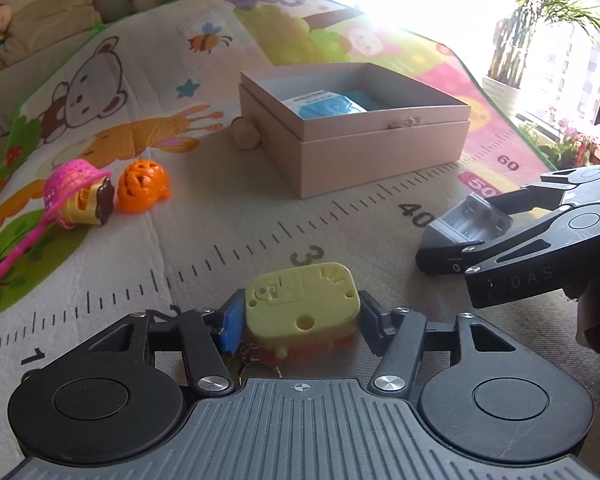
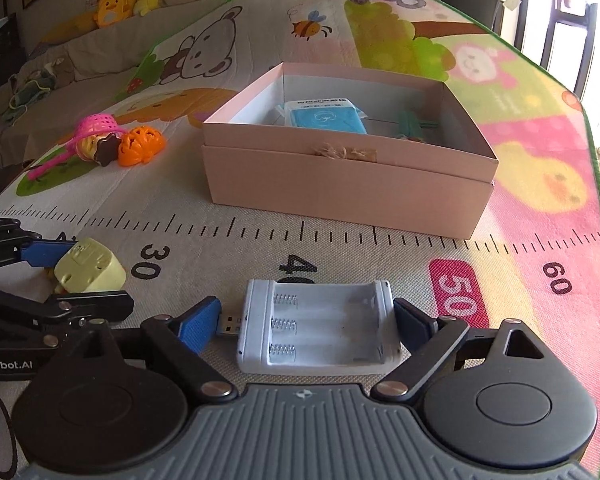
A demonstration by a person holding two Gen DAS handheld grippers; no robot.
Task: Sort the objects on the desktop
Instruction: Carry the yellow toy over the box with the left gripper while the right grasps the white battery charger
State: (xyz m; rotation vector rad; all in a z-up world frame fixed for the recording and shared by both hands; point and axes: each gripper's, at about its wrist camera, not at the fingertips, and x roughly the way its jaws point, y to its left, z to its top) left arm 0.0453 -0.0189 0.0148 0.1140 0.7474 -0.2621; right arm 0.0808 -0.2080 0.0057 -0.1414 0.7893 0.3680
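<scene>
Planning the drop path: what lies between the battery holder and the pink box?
Only bare mat with ruler marks separates battery holder from pink box, per the right wrist view.

box [image 2: 340, 184] behind charger [image 2: 320, 328] | packet [image 2: 324, 118] in box | toys [image 2: 116, 144] left of box

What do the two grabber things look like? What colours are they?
Both look alike. The left gripper and right gripper have black metal link arms with silver screws, blue pads on the fingertips, two round black discs at the base and a grey ribbed body between them. The right gripper's side shows pale letters, "DAS". No cables or sleeves show.
</scene>
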